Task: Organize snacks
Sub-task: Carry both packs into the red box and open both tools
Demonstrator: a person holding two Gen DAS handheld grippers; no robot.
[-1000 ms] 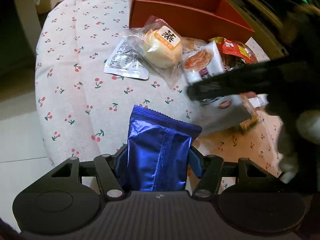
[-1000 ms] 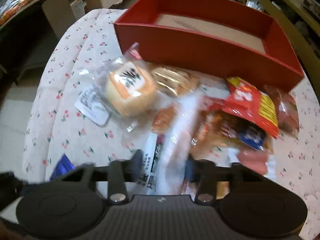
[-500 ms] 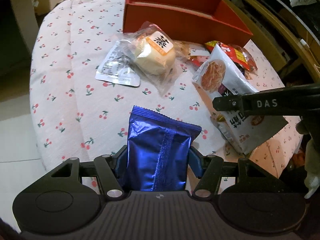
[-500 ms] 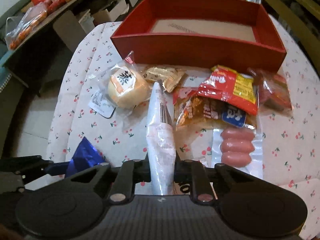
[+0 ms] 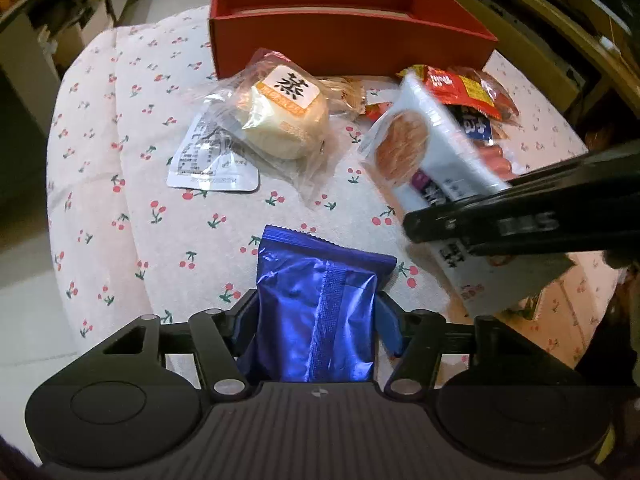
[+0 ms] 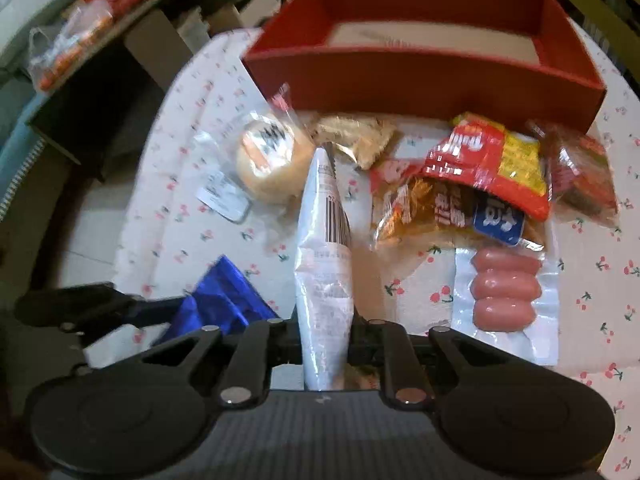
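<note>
My left gripper is shut on a blue foil snack packet, held above the cherry-print table. My right gripper is shut on a white snack pouch, seen edge-on; in the left wrist view that pouch hangs lifted at the right. The open red box stands at the far side. A wrapped round bun lies in front of the box. The blue packet also shows in the right wrist view.
A flat white sachet lies left of the bun. A gold cracker pack, a red and yellow bag, a dark red pack and a sausage pack crowd the table's right half. Shelves and furniture surround the table.
My right gripper closed on the white pouch and lifted it off the pile, and both grippers have moved nearer the red box. The left gripper kept hold of the blue packet.
</note>
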